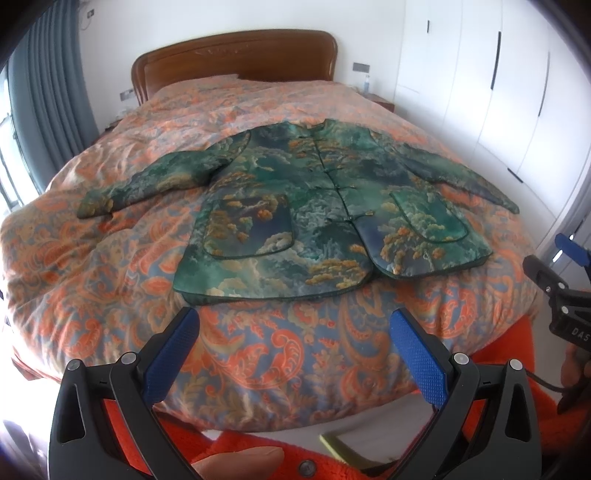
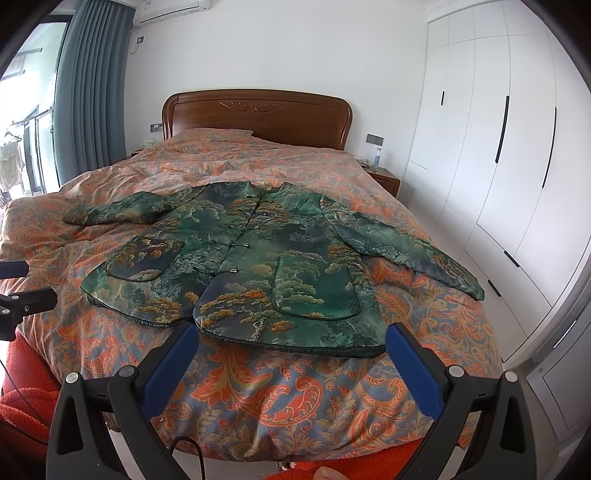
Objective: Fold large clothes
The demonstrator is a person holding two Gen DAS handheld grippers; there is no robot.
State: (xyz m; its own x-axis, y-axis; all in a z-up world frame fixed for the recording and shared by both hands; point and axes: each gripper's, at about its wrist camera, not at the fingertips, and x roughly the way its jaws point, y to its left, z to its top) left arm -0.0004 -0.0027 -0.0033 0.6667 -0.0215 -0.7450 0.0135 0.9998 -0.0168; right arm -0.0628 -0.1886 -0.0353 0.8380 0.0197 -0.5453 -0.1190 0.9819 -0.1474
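Both tongs, left gripper (image 1: 293, 354) and right gripper (image 2: 291, 363), are held spread, empty; jacket (image 1: 317, 206) is laid ahead, sleeves crosswise, hem nearest.

this is looking like a home bedroom. a wide bed (image 2: 258, 384) is filling the middle, wearing an orange paisley quilt (image 1: 258, 350) and backing onto a carved wooden headboard (image 2: 258, 114). tall white wardrobe doors (image 2: 491, 147) are lining one wall, grey curtains (image 2: 88, 92) are hanging by a bright window, an air conditioner (image 2: 171, 9) is sitting high up, and a bedside table (image 2: 386, 182) is carrying a small bottle (image 2: 376, 157).
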